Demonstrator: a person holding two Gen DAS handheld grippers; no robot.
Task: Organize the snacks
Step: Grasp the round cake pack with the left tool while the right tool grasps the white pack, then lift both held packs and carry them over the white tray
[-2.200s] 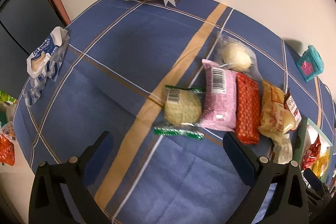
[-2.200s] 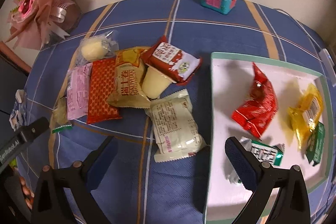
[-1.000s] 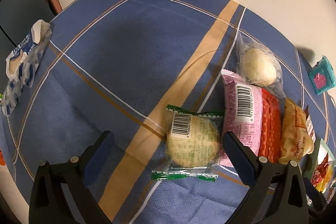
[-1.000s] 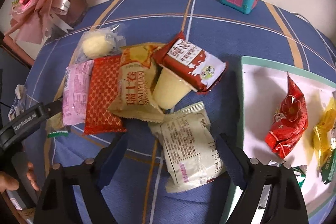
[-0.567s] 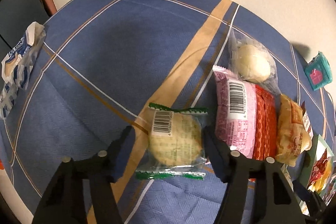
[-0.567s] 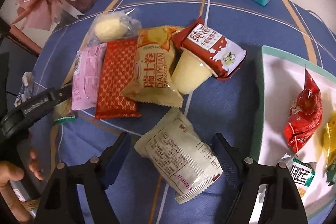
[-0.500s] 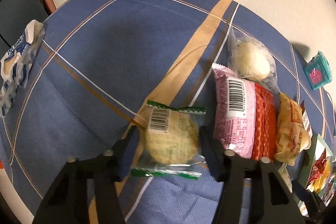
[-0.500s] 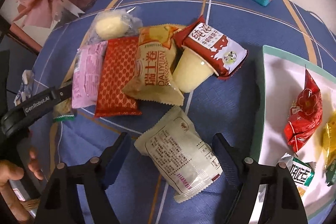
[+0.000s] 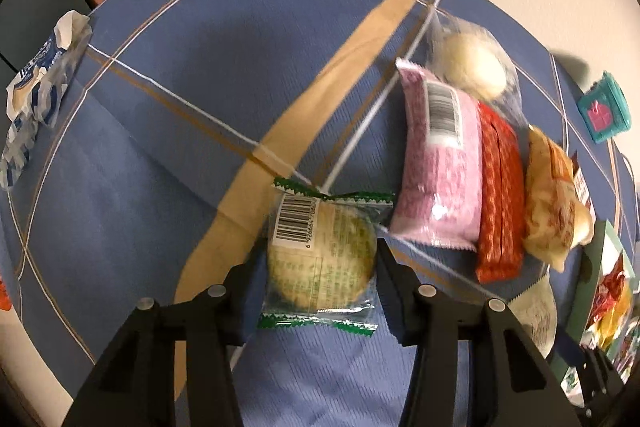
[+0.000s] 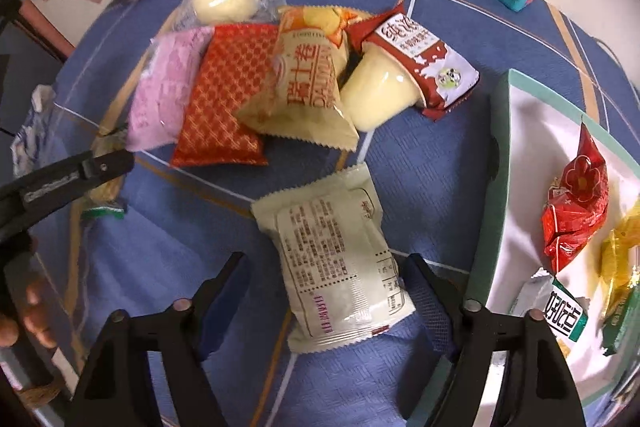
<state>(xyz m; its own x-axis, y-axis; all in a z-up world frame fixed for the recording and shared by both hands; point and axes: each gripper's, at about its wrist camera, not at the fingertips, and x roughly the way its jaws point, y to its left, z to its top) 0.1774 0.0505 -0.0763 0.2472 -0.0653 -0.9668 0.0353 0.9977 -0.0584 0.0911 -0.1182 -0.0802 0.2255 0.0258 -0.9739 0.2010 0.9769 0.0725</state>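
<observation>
left gripper (image 9: 320,279) clamped on the round biscuit pack (image 9: 320,259), green-edged wrapper, pads against both sides, just left of the pink packet (image 9: 438,171) on the blue tablecloth (image 9: 160,107). right gripper (image 10: 324,291) straddles the cream packet (image 10: 336,259), jaws closing; pads not yet on it, gap visible each side. cream packet lies just left of the teal-rimmed tray (image 10: 494,187), which holds a red wrapped snack (image 10: 576,199).
</observation>
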